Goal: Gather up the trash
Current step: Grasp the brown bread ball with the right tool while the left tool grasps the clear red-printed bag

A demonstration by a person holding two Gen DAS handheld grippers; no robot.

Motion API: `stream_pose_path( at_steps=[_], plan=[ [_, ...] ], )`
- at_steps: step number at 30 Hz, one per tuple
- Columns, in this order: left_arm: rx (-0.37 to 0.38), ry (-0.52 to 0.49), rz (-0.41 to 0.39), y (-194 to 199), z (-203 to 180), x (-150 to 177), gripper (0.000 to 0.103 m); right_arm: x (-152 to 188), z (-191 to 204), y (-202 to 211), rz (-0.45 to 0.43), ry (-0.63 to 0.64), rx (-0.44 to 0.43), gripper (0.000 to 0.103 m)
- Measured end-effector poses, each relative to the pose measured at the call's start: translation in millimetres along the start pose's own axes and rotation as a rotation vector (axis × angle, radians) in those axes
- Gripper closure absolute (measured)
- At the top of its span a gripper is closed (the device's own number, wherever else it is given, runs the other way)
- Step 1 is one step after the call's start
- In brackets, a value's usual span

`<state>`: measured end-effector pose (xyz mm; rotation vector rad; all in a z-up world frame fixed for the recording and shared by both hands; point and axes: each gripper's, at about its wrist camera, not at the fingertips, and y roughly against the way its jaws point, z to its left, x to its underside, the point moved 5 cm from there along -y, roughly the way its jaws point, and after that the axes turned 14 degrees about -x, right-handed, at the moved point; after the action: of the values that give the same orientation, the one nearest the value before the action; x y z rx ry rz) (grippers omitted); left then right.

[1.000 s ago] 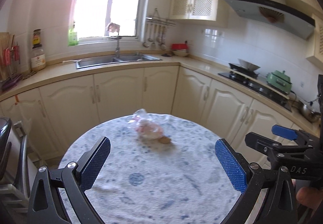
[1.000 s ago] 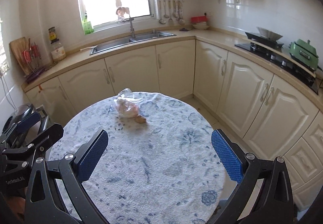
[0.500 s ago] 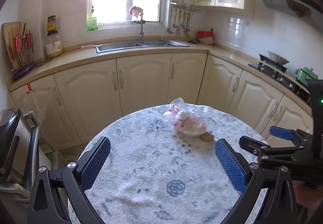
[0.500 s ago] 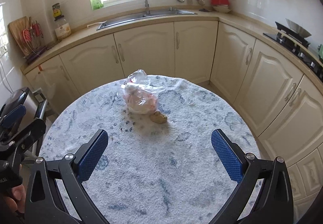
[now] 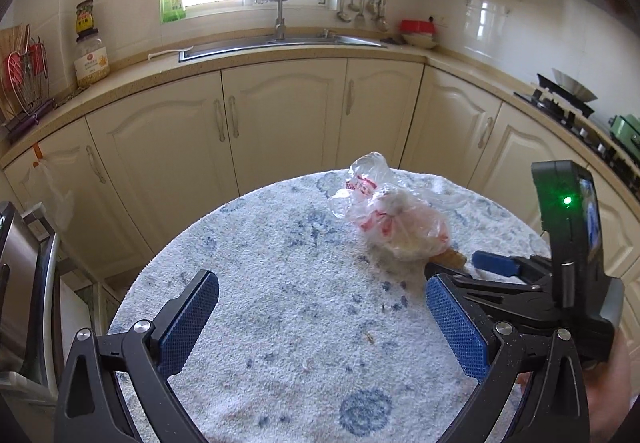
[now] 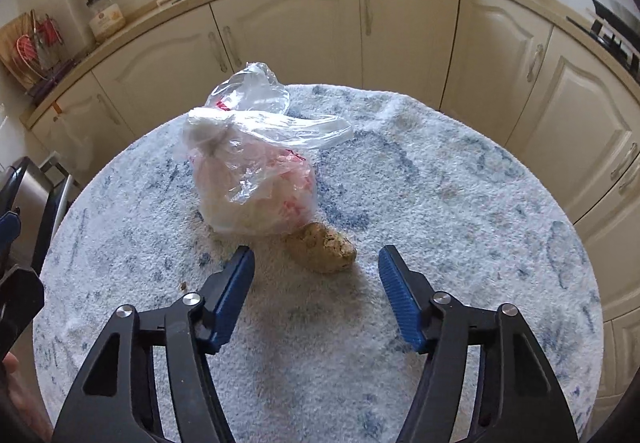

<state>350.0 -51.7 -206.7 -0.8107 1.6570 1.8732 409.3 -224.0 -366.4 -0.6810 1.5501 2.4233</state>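
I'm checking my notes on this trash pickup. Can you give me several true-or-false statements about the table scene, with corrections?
1. The clear knotted plastic bag lies on the round blue-patterned tablecloth. True.
2. The brown lumpy scrap sits inside that bag. False: it lies outside, against the bag's base.
3. The right gripper pinches the scrap. False: its jaws have just been closing, but the pads touch nothing.
4. The left gripper is open and empty. True.
5. The steel sink lies under the window. True.

Round table [image 6: 460,203] under blue-patterned white cloth; on it, knotted plastic bag [image 6: 256,179] touching brown lump [image 6: 324,247]
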Motion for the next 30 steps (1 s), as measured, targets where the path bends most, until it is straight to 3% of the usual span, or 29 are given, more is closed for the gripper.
stream_pose_path(
  at_steps=[3, 4, 5, 10, 20, 27, 29, 30],
  plan=[
    [-0.004, 0.004, 0.008, -11, -1, -6, 0.001, -2, 1, -4, -0.02, 0.033, 0.026, 0.051],
    [-0.005, 0.002, 0.011, -15, -3, -8, 0.001, -2, 2, -4, -0.023, 0.039, 0.024, 0.064],
    [-0.005, -0.001, 0.015, -19, -4, -10, 0.001, -1, 2, -4, -0.027, 0.048, 0.031, 0.065],
    [-0.001, -0.016, 0.013, -33, -21, -17, 0.001, 3, -5, 4, -0.037, 0.029, -0.009, 0.066],
    [0.048, -0.065, 0.044, -79, -80, -37, 0.001, 21, -41, 49, -0.087, -0.046, 0.036, 0.066],
    [-0.017, -0.102, 0.113, -138, -123, -49, 0.001, 20, -52, 67, -0.116, -0.062, 0.044, 0.066],
    [0.037, -0.089, 0.129, -151, -132, -50, 0.019, 20, -52, 72, -0.123, -0.063, 0.04, 0.066],
    [0.099, -0.078, 0.151, -157, -138, -50, 0.048, 21, -53, 74, -0.125, -0.064, 0.039, 0.066]
  ],
)
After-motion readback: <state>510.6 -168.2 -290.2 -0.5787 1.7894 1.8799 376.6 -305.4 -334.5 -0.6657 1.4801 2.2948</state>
